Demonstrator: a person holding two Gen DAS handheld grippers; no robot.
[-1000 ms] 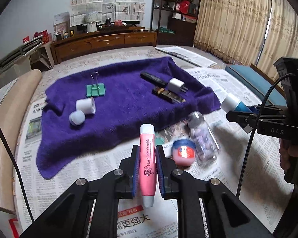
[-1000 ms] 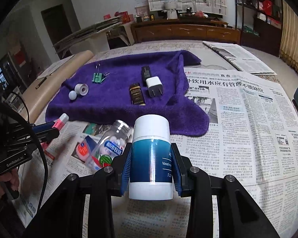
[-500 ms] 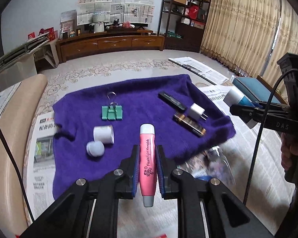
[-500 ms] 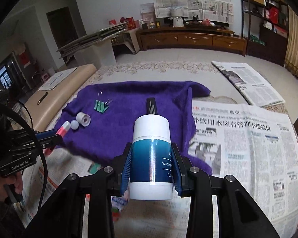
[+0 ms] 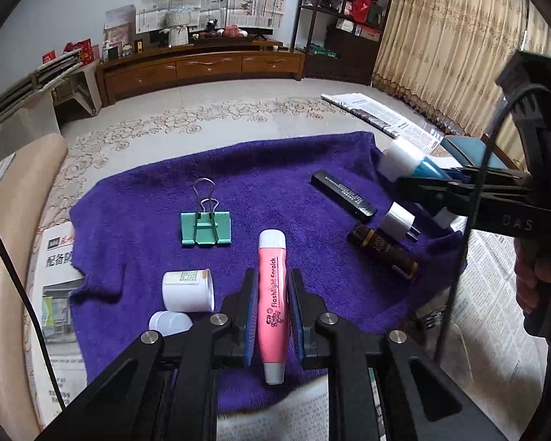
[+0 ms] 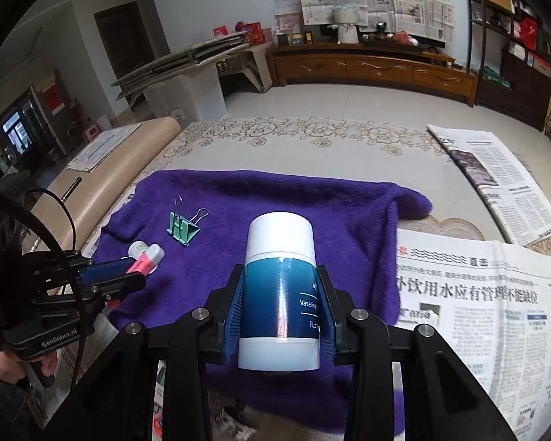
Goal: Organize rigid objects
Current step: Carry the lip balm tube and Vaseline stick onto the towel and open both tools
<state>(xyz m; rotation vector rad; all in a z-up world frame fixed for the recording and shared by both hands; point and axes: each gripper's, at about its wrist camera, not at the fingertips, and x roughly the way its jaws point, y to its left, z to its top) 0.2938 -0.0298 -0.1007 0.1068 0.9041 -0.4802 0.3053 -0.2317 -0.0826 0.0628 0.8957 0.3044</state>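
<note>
My left gripper (image 5: 272,286) is shut on a pink flashlight pen (image 5: 272,294) and holds it above the near part of the purple towel (image 5: 275,183). My right gripper (image 6: 281,286) is shut on a blue and white Vaseline bottle (image 6: 280,294) above the towel (image 6: 349,213). It also shows at the right of the left wrist view (image 5: 415,169). On the towel lie a green binder clip (image 5: 205,228), a white cup (image 5: 187,290), a white cap (image 5: 169,323), a black bar (image 5: 343,194), a white charger (image 5: 398,222) and a brown tube (image 5: 384,253).
Newspapers (image 6: 477,305) cover the floor around the towel, with more at the far right (image 6: 496,169). A rolled beige mat (image 5: 3,242) lies along the left. A wooden cabinet (image 5: 202,66) stands at the back wall. A blue cushion (image 5: 470,150) is at the right.
Both grippers have moved forward over the towel with their objects held. The jar and the clear bottle on the newspaper have dropped out of view.
</note>
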